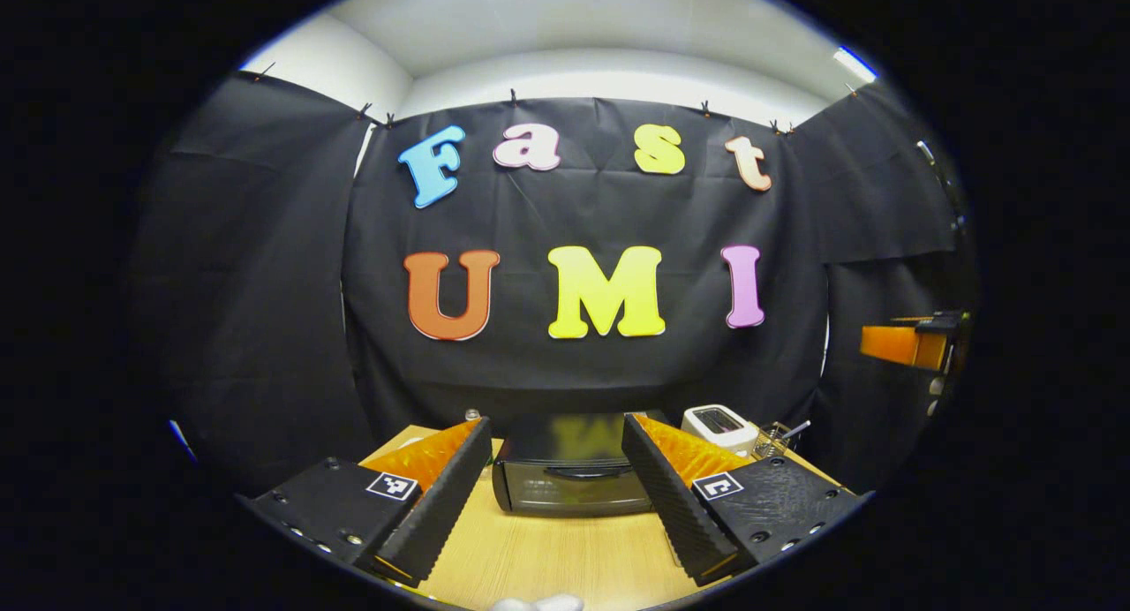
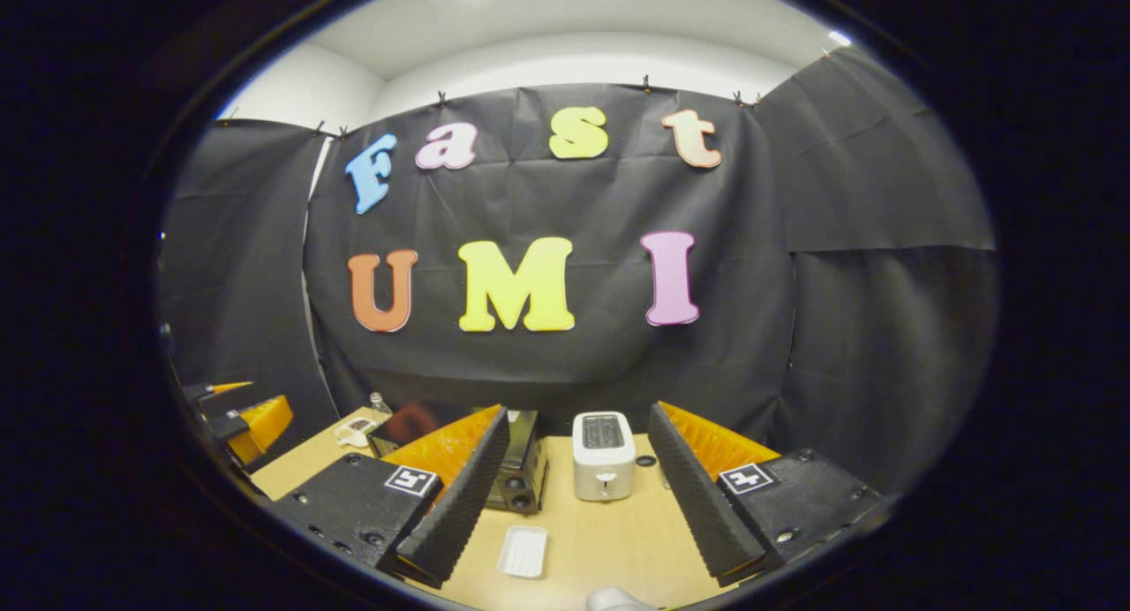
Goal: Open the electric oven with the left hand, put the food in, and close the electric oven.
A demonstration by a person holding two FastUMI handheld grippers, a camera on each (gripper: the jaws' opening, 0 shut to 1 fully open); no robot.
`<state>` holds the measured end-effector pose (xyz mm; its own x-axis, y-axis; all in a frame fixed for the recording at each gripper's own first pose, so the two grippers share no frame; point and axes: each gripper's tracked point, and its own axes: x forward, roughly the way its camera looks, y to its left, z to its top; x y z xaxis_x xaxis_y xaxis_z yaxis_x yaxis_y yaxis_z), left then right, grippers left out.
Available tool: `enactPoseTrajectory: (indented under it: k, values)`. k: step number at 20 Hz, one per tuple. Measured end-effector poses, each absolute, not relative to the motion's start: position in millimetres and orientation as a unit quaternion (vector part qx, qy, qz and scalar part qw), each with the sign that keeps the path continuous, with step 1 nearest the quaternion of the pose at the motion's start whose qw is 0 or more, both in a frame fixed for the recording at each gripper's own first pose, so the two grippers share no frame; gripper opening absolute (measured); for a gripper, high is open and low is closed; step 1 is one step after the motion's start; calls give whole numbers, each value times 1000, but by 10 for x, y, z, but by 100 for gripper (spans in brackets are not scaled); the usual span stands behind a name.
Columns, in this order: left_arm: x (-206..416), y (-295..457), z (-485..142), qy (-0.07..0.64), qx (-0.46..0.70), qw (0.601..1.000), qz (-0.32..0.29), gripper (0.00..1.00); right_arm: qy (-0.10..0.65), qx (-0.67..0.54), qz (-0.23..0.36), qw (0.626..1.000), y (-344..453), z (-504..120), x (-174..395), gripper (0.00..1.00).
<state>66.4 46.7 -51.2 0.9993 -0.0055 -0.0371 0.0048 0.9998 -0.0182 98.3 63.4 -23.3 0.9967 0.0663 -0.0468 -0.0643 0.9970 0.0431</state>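
The black electric oven stands on the wooden table straight ahead of my left gripper, its door closed and its handle across the top of the door. That gripper hovers short of the oven, open, holding nothing. In the right gripper view the oven shows side-on, partly behind one finger. My right gripper is open, holding nothing, above a small white tray. Something white and rounded lies at the near table edge; I cannot tell what it is.
A white toaster stands right of the oven, with a black ring beside it. A wire basket sits behind the toaster. A small bottle and a white item lie at the far left corner.
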Motion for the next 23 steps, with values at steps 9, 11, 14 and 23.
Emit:
enactPoseTrajectory:
  k: [9,11,14,23]
  values:
    - [349,591,-111,-4,-4,1000,3,97,13,20,29,999,813,-168,637,91]
    - [325,596,-101,-2,-7,1000,0,97,9,20,25,999,815,-144,599,91]
    - [314,585,-91,-2,-1,1000,-5,97,3,22,21,1000,805,-104,547,100]
    - [288,489,-48,-8,2,1000,-18,97,-9,17,14,1000,780,-16,449,100]
